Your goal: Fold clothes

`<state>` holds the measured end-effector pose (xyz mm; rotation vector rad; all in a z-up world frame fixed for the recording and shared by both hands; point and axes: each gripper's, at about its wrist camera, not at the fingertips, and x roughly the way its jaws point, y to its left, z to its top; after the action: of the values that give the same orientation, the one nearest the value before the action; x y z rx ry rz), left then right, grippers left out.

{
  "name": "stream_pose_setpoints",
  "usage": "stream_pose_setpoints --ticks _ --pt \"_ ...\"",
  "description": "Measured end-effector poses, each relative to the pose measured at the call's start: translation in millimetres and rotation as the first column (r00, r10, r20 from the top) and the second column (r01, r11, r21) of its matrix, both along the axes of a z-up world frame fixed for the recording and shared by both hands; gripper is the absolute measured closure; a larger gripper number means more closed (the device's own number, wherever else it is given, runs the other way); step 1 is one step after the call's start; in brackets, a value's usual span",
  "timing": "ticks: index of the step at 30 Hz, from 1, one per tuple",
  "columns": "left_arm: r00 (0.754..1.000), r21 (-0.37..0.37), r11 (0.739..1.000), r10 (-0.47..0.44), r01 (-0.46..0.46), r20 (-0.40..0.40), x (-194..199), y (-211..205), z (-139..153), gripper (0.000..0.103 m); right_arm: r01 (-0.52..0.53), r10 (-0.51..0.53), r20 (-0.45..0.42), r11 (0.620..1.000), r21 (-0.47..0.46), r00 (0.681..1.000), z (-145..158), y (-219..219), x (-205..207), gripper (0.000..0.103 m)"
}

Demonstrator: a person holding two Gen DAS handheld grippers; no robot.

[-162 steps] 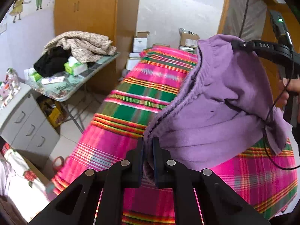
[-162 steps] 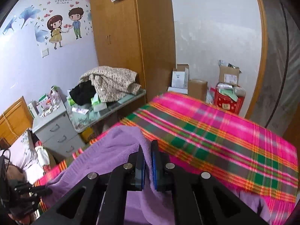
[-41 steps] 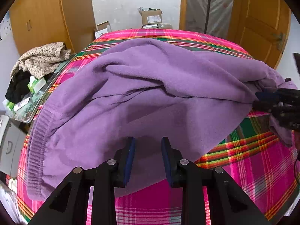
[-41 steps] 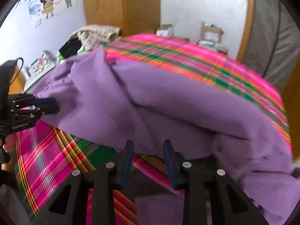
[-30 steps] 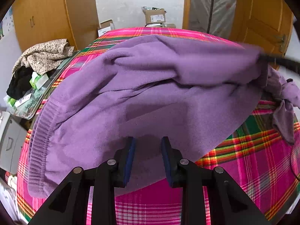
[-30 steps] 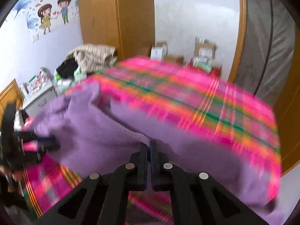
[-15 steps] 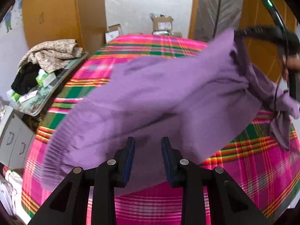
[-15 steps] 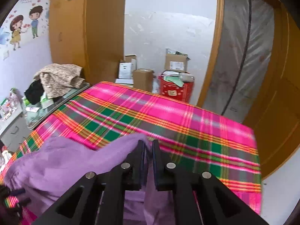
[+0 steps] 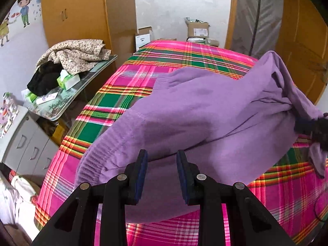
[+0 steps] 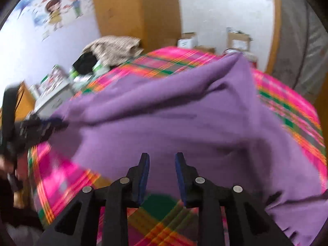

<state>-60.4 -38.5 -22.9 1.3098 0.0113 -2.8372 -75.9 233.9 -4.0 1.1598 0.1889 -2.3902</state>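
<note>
Purple sweater [image 9: 205, 110] on plaid bed [image 9: 127, 86]; right tongs [image 10: 162, 160] opening, empty.

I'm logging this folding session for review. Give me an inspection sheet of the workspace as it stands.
Surface: bed under a pink plaid sheet.
Job's things: purple sweater spread on the bed, bunched at one side.
Clutter: clothes pile and tissue box on the side table.
Grippers: left gripper open over the sweater's edge; right gripper opening, nothing pinched.
Cables: nothing seen.
Surroundings: wardrobe, cardboard boxes, drawer unit.
</note>
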Motion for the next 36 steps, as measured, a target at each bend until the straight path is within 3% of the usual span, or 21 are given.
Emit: stream_pose_setpoints --ticks 5,8,15,20,27,28,29,30,31,33,36 --pt "0.999 -0.011 0.999 0.038 -0.038 -0.018 15 -14 4 0.073 -0.094 0.094 0.006 0.995 0.04 0.996 -15 -20 27 0.075" --pt "0.997 -0.027 0.997 0.075 -0.076 -0.025 25 -27 5 0.061 -0.141 0.143 -0.018 0.985 0.103 0.99 -22 -30 40 0.07" --pt "0.984 -0.05 0.983 0.176 -0.177 -0.019 39 -58 -5 0.051 -0.205 0.221 -0.058 0.957 0.204 0.974 -30 -47 53 0.065" --pt "0.985 0.005 0.986 0.168 -0.169 0.037 33 -67 -26 0.05 -0.202 0.226 -0.084 0.953 0.226 0.97 -31 -52 43 0.06" --pt "0.989 0.024 0.989 0.147 -0.148 0.018 27 -67 -30 0.048 -0.157 0.166 -0.045 0.974 0.163 0.985 -32 -51 17 0.062" --pt "0.989 0.026 0.989 0.144 -0.145 0.016 27 -67 -30 0.05 -0.161 0.167 -0.033 0.976 0.148 0.985 -32 -51 14 0.072" --pt "0.99 0.028 0.99 0.14 -0.14 0.013 27 -66 -30 0.061 -0.165 0.17 -0.024 0.977 0.136 0.985 -32 -52 12 0.079" --pt "0.991 0.026 0.99 0.136 -0.136 0.012 27 -65 -29 0.08 -0.173 0.178 -0.025 0.975 0.138 0.984 -32 -54 12 0.091" --pt "0.991 0.022 0.991 0.133 -0.133 0.012 26 -64 -28 0.085 -0.179 0.185 -0.031 0.972 0.152 0.982 -32 -57 12 0.096" --pt "0.991 0.013 0.991 0.129 -0.13 0.014 25 -63 -26 0.092 -0.186 0.197 -0.044 0.965 0.183 0.98 -31 -63 14 0.098" --pt "0.992 0.04 0.992 0.121 -0.122 0.019 26 -68 -23 0.093 -0.186 0.194 -0.035 0.969 0.165 0.98 -28 -59 15 0.099"
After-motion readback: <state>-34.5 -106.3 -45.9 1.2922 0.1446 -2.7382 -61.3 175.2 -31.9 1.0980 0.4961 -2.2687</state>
